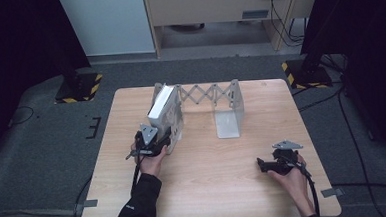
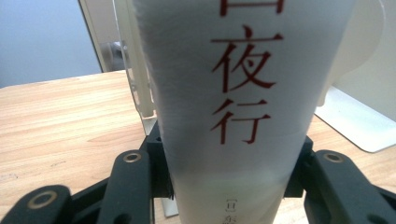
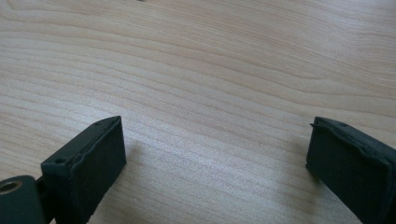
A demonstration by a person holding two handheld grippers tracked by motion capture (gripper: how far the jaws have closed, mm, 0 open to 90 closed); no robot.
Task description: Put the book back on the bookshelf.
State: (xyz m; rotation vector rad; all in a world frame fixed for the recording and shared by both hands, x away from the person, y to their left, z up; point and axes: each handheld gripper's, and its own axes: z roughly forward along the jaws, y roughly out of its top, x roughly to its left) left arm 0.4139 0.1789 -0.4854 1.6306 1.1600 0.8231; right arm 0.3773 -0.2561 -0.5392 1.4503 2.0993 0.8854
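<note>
Left gripper clamped on a white book, jaws pressing either side of the spine with red characters. Book upright, leaning slightly, against the left end plate of an expanding metal bookend rack near the far edge of the wooden worktop. Rack's right end plate standing apart toward the middle, bare. Right gripper near the front right corner of the worktop, jaws spread wide, nothing between them, low over bare wood.
</note>
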